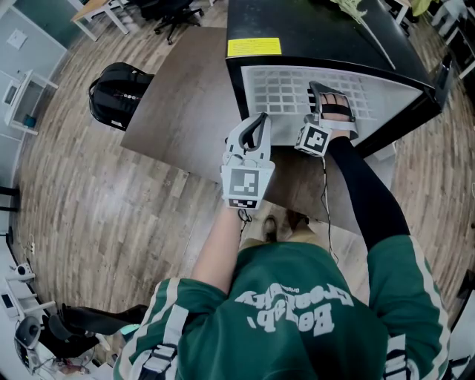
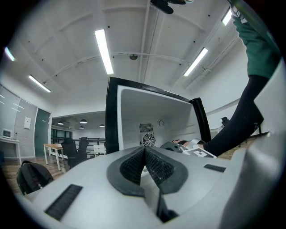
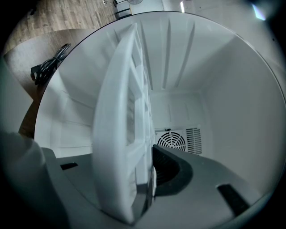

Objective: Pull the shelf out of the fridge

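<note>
A small black fridge (image 1: 319, 33) stands open below me, with its white grid shelf (image 1: 289, 90) in the opening. My right gripper (image 1: 332, 104) reaches onto the shelf's front part and is shut on it. In the right gripper view the white shelf (image 3: 125, 120) stands edge-on between the jaws of my right gripper (image 3: 147, 179), in front of the white interior and the fan grille (image 3: 172, 141). My left gripper (image 1: 259, 125) hangs just left of the right one, in front of the fridge, shut and holding nothing. The left gripper (image 2: 145, 156) looks into the fridge (image 2: 152, 116).
A brown board (image 1: 189, 104) lies on the wood floor left of the fridge. A black backpack (image 1: 119, 93) sits beside it. The fridge door (image 1: 444, 78) hangs open at the right. A desk (image 1: 100, 11) and an office chair (image 1: 174, 11) stand further back.
</note>
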`<state>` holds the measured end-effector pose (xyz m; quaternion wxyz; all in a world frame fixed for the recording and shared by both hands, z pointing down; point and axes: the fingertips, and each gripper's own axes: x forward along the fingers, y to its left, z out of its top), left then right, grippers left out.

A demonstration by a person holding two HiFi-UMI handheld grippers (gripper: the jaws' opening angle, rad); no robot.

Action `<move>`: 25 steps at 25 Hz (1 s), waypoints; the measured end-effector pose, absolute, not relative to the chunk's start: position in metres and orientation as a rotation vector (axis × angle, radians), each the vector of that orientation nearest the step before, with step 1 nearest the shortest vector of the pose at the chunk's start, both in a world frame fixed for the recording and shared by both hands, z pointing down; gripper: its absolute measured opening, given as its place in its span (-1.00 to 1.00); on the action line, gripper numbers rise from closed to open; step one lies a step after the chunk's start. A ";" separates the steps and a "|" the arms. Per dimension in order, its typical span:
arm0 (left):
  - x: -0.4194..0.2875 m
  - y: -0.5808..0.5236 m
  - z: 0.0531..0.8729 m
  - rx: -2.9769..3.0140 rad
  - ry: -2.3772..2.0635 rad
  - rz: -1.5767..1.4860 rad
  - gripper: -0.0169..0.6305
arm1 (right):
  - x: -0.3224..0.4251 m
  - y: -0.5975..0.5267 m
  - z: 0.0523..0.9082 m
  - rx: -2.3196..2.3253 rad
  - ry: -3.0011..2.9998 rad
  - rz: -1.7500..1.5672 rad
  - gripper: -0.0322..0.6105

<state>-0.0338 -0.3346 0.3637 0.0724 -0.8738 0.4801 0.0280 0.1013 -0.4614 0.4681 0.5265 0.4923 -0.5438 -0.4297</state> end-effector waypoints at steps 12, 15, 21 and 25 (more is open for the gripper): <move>-0.035 -0.330 0.365 -2.623 1.439 0.085 -0.90 | 0.102 -0.455 0.471 1.174 -1.301 -1.026 -0.46; -0.036 -0.330 0.364 -2.623 1.440 0.085 -0.90 | 0.101 -0.454 0.470 1.177 -1.310 -1.025 -0.46; -0.036 -0.325 0.364 -2.627 1.433 0.090 -0.90 | 0.108 -0.453 0.473 1.169 -1.250 -1.043 -0.46; -0.037 -0.325 0.365 -2.629 1.438 0.092 -0.90 | 0.105 -0.450 0.471 1.178 -1.275 -1.036 -0.46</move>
